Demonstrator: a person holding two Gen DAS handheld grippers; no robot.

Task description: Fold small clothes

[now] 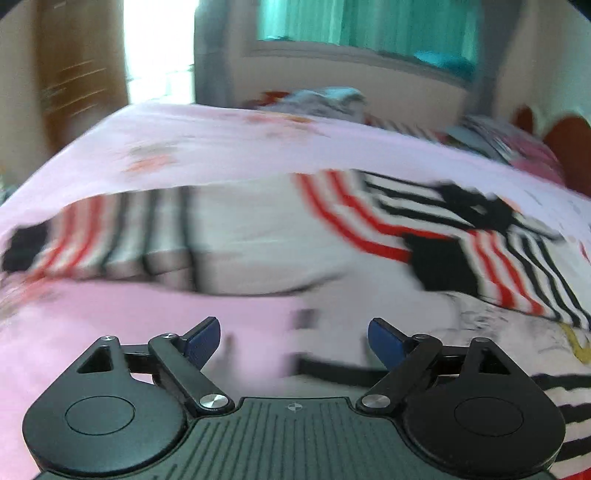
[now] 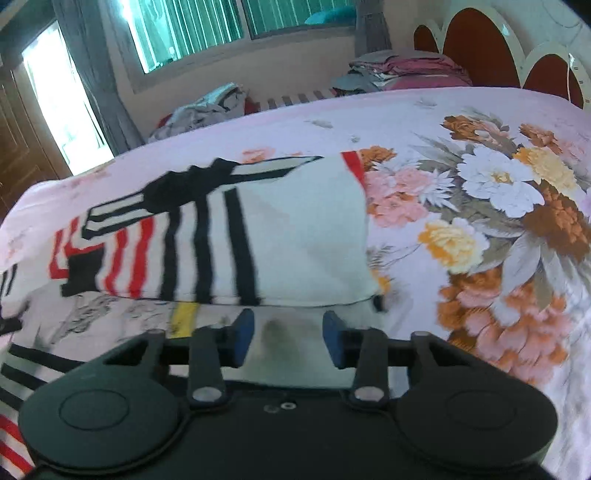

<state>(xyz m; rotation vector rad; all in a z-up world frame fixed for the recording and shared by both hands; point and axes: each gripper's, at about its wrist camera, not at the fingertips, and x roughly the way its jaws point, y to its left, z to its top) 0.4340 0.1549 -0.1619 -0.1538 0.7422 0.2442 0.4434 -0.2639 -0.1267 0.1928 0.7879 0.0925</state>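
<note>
A small white garment with red and black stripes [image 1: 258, 236] lies spread on the pink floral bedsheet [image 1: 207, 144]; the view is motion-blurred. My left gripper [image 1: 293, 338] is open and empty, just above the garment's near edge. In the right wrist view the same garment [image 2: 295, 236] lies partly folded, with its white panel ahead. My right gripper [image 2: 288, 338] is open, its blue fingertips [image 2: 242, 338] over the garment's near white edge, holding nothing.
Piles of folded clothes [image 2: 402, 68] and a grey heap [image 2: 207, 107] sit at the far side of the bed. A red and white headboard [image 2: 498, 48] stands at right. A window with green curtains [image 2: 221, 26] and a wooden door [image 1: 74, 81] are behind.
</note>
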